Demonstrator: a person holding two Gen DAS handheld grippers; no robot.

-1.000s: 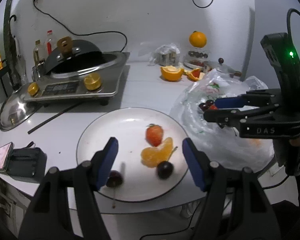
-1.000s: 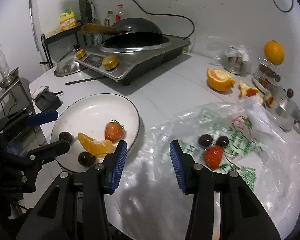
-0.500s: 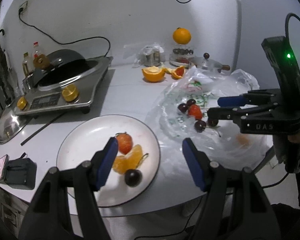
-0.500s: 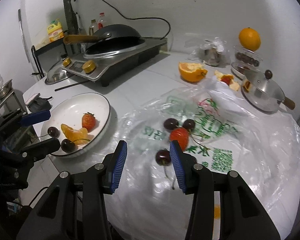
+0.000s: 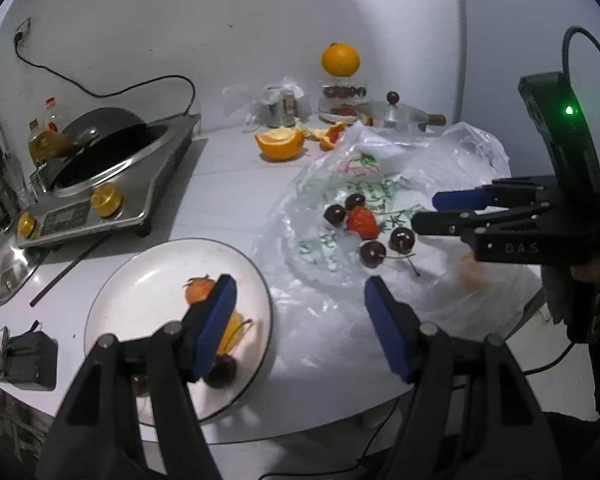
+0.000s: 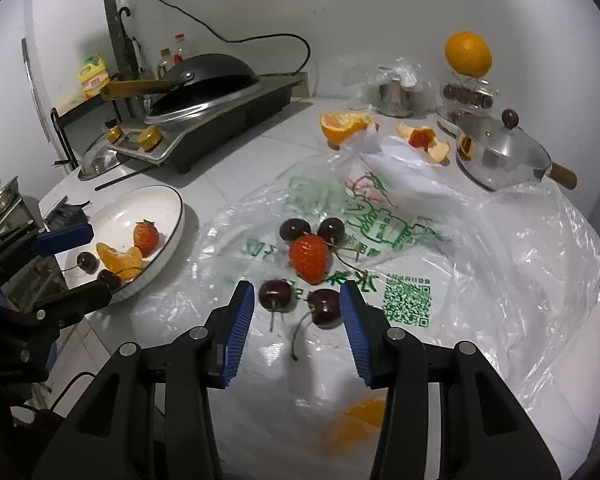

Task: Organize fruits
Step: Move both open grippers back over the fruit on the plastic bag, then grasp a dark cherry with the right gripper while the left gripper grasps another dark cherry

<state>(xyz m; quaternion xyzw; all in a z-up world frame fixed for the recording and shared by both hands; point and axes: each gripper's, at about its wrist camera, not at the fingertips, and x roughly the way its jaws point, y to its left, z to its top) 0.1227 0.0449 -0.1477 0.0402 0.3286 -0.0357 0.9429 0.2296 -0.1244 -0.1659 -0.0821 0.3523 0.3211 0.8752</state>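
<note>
The left gripper [image 5: 298, 322] hangs above the table with its blue-padded fingers [image 5: 216, 320] spread wide and nothing between them. The right gripper [image 6: 296, 328] is likewise parted and empty, tilted down and forward. In the left wrist view it reaches in from the right side, fingers pointing left.
</note>
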